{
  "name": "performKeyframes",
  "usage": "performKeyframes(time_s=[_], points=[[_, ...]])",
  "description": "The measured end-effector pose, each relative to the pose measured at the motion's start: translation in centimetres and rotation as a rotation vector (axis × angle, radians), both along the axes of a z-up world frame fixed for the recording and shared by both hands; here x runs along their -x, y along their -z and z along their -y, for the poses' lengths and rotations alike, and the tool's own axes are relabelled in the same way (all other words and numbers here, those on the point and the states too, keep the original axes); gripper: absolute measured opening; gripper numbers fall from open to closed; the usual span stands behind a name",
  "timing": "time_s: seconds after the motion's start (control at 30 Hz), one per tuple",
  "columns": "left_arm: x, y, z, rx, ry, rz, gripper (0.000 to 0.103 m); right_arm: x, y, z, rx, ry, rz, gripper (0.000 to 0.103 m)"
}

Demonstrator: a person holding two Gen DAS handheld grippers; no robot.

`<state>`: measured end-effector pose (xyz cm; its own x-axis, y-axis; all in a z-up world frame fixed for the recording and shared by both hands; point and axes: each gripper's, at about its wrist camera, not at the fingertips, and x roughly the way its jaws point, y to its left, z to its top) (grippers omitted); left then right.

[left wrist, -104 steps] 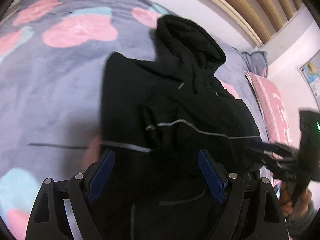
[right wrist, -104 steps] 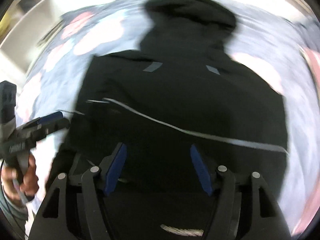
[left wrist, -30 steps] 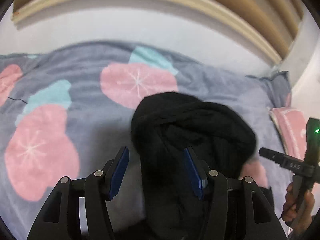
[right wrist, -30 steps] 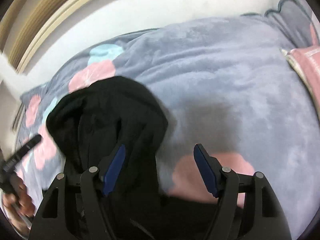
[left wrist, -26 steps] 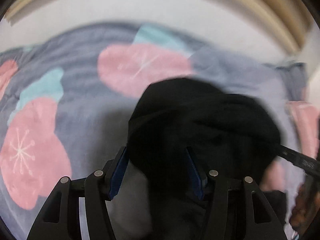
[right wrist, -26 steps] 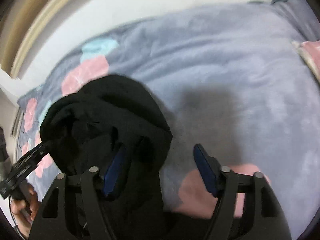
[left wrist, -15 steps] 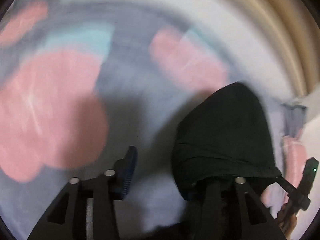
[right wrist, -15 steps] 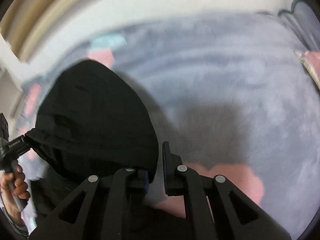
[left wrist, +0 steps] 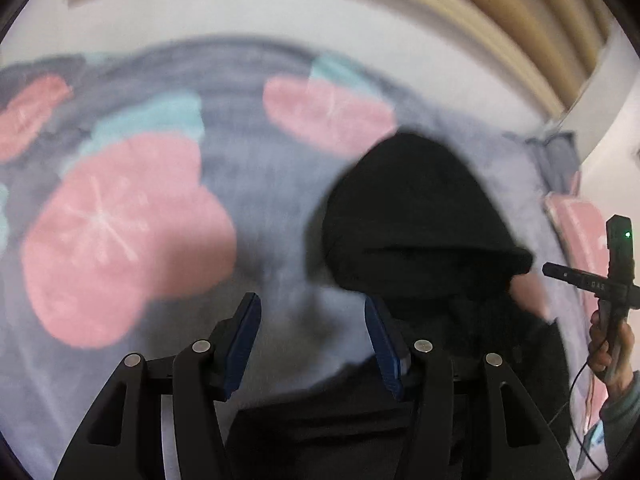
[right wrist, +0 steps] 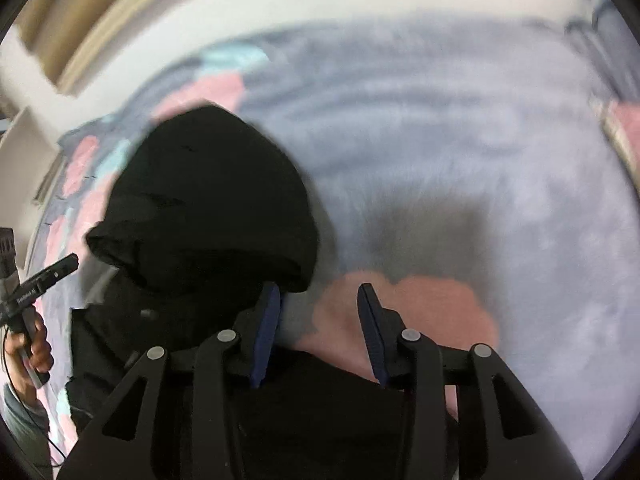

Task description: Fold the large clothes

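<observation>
where hoodie (left wrist: 420, 208) lies — grey floral blanket (left wrist: 260, 184)

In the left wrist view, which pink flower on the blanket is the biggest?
The pink flower at the left, directly beside the left hand-held gripper. The other two pink flowers, further back toward the wall, look clearly smaller.

A bedroom in a home — the whole lower view is a bed (left wrist: 256, 208) spread with a plush grey blanket (right wrist: 460, 168) printed in pink and teal blossoms. A pink pillow (left wrist: 580, 232) lies at the bed's right side, with a grey one (left wrist: 556, 156) just beyond it. Behind the bed runs a plain white wall (left wrist: 280, 12), topped by curved tan wooden slats (left wrist: 520, 12) — domestic furnishings throughout.
</observation>
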<state>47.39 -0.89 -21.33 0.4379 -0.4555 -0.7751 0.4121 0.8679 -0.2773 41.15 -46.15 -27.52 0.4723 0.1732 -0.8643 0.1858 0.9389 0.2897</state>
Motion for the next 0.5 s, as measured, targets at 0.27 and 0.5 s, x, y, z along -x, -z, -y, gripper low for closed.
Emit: performKeyframes(time_s=[0.27,0.5], points=[[-3.2,-1.3,8.3,0.022,0.046,0.043,0.056,-6.3,-0.6,-3.6,0.037,-0.045,0.050,0.057],[-3.3,8.2,7.2,0.044,-0.050,-0.119,0.057,-6.2,8.7,-4.5,0.019,-0.071,-0.044,0.057]])
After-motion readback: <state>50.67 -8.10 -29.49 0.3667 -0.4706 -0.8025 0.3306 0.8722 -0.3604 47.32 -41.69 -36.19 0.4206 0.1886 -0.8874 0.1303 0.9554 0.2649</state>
